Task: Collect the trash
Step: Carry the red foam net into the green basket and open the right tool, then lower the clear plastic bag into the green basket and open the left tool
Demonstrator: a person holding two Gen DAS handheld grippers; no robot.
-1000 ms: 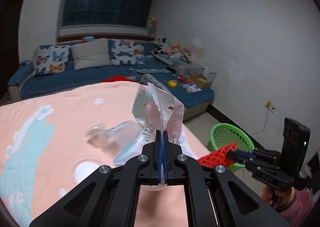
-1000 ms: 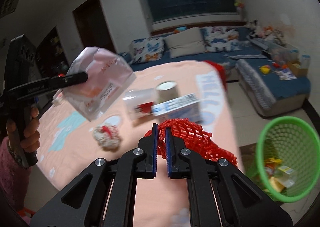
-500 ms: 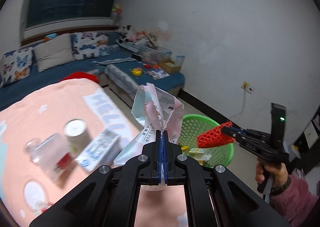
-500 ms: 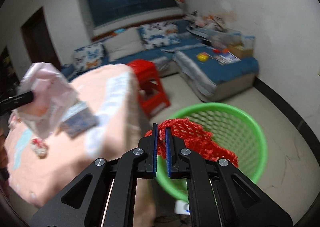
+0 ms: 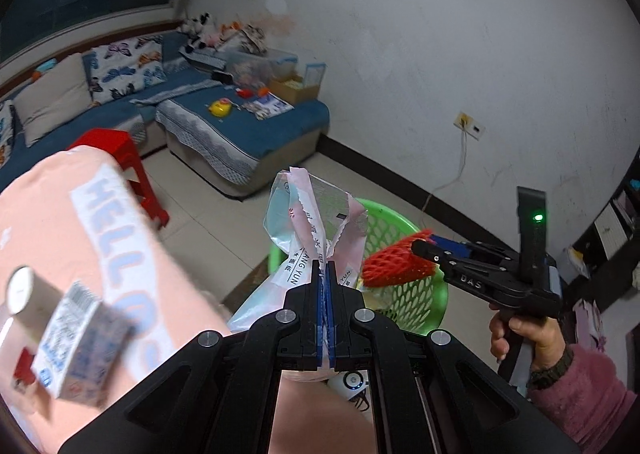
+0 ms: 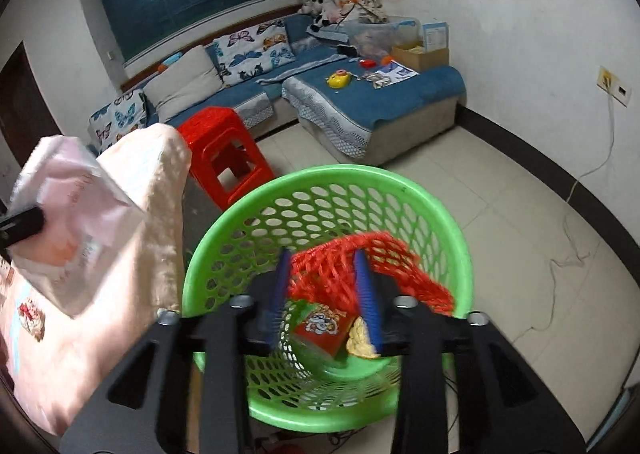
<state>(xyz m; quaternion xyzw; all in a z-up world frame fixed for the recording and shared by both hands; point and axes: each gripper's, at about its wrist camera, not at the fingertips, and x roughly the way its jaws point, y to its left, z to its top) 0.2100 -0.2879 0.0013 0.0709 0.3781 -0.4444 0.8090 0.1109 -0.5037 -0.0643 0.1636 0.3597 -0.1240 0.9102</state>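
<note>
My left gripper is shut on a crumpled pink and white plastic bag, held up beside the table's edge and just short of the green mesh basket. In the right wrist view the bag shows at the left. My right gripper hangs over the basket, pointing down into it. Its jaws are opening, with the red foam net spread loosely between the blue pads. The left wrist view shows the net at the right gripper's tip, above the basket.
The basket holds a red snack packet and other scraps. The table with the pink cloth bears a milk carton and a can. A red stool and a blue sofa stand beyond, on tiled floor.
Both grippers swung from over the table to the green basket. The right jaws, shut on the red net before, have parted. The left stays shut on the bag.
</note>
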